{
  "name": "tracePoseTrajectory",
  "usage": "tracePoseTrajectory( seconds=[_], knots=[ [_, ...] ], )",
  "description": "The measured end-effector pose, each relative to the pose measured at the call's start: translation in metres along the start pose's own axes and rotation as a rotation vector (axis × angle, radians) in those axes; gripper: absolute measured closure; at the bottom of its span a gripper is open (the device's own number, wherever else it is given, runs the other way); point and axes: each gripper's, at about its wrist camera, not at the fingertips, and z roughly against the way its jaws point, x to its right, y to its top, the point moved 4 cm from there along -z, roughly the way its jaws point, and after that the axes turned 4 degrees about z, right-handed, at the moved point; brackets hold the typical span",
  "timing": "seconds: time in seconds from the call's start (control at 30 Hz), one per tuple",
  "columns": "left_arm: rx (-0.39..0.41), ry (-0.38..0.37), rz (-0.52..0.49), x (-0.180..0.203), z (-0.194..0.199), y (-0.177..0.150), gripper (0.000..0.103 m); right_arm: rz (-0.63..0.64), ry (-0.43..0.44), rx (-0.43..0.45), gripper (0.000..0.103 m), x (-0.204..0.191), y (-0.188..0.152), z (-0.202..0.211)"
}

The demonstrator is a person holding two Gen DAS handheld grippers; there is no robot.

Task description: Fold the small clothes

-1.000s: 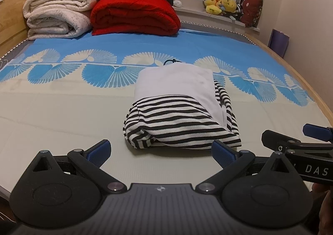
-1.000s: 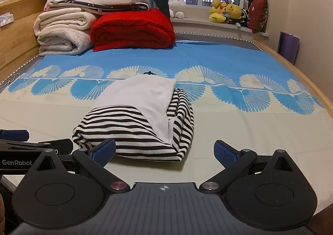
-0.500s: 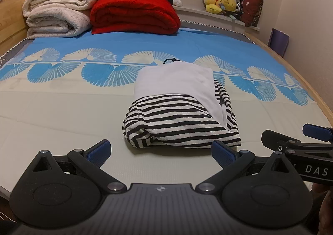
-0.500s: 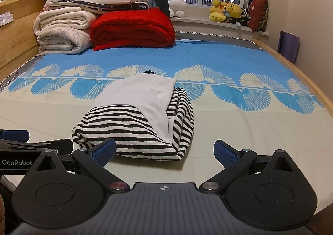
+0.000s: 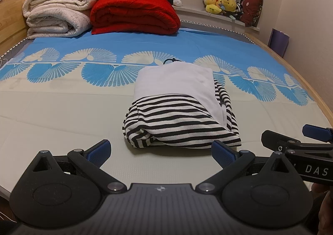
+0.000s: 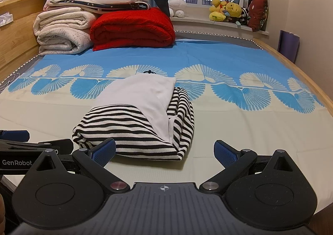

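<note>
A folded black-and-white striped garment (image 5: 179, 122) (image 6: 133, 128) lies on the bed, with a white cloth (image 5: 177, 81) (image 6: 145, 93) folded over its far half. My left gripper (image 5: 161, 152) hovers just short of its near edge, open, with nothing between the blue pads. My right gripper (image 6: 164, 152) stands open too, a little to the right of the bundle, its left pad (image 6: 104, 151) close to the striped edge. Each gripper shows at the side of the other's view: the right one (image 5: 301, 141) and the left one (image 6: 31, 143).
The bed sheet (image 5: 62, 110) (image 6: 249, 122) is cream near me and blue with fan patterns further off. Folded white blankets (image 5: 56, 16) and a red blanket (image 5: 135, 14) are stacked at the head. Plush toys (image 6: 226, 11) sit on the windowsill. A wooden bed rail (image 5: 312, 93) runs along the right.
Both views have shifted slightly, with the room tilting a little in the left wrist view. The garment lies as before and both grippers stay open.
</note>
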Motion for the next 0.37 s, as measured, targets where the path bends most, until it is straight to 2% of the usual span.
tracePoseTrajectory(
  seconds=[0.37],
  knots=[
    [-0.001, 0.0, 0.001, -0.0003, 0.0, 0.0001, 0.001, 0.0, 0.0, -0.001, 0.003, 0.0003, 0.0003, 0.0004]
  ],
)
